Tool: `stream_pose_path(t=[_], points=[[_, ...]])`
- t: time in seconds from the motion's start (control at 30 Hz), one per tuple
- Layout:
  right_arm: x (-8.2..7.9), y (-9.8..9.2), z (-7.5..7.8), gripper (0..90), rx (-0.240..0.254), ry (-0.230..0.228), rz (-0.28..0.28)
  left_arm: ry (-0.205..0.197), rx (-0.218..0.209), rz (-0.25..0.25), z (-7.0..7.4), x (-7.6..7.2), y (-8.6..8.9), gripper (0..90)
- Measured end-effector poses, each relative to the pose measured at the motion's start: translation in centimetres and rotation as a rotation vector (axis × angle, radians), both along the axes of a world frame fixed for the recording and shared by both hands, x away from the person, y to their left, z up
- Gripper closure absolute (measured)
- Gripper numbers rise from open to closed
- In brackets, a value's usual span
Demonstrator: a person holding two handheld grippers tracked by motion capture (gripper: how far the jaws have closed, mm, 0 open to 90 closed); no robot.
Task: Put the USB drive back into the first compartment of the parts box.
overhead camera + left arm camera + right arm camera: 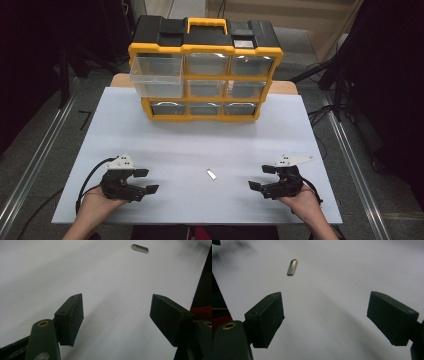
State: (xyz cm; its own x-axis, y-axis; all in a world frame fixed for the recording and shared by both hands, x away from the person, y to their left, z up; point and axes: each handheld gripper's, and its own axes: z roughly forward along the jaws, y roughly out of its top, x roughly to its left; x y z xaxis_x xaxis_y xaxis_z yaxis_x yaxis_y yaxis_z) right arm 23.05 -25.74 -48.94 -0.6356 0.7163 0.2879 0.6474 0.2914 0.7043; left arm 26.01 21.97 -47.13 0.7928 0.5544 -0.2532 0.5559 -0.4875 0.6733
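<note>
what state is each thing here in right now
left gripper: open, nothing between its jaws
right gripper: open, nothing between its jaws
small metal piece: lying flat on the table, between the grippers, untouched
top-left drawer: pulled out of the organizer, looks empty
other drawers: pushed in
organizer: standing upright at the far side of the table

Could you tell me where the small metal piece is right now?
In the high view, the small metal piece lies on the white table, between the left gripper and right gripper.
</note>
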Motion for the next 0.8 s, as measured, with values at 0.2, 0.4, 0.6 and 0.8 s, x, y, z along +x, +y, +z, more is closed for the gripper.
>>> stream_pose_path(t=[0.2, 0.4, 0.6, 0.8], points=[[-0.07, -0.06, 0.05, 12.2, 0.025, 0.014, -0.007, 0.023, -0.015, 0.000, 0.10, 0.15, 0.06, 24.2], [0.00, 0.01, -0.01, 12.3, 0.037, 0.019, 0.001, 0.013, -0.008, 0.011, 0.21, 0.21, 0.31, 24.2], [-0.02, 0.11, -0.09, 12.4, 0.028, 0.028, 0.011, 0.003, -0.014, 0.025, 0.29, 0.25, 0.54, 24.6], [-0.03, 0.01, -0.08, 12.3, 0.030, 0.032, 0.005, 0.002, -0.007, 0.018, 0.30, 0.24, 0.49, 24.6]])
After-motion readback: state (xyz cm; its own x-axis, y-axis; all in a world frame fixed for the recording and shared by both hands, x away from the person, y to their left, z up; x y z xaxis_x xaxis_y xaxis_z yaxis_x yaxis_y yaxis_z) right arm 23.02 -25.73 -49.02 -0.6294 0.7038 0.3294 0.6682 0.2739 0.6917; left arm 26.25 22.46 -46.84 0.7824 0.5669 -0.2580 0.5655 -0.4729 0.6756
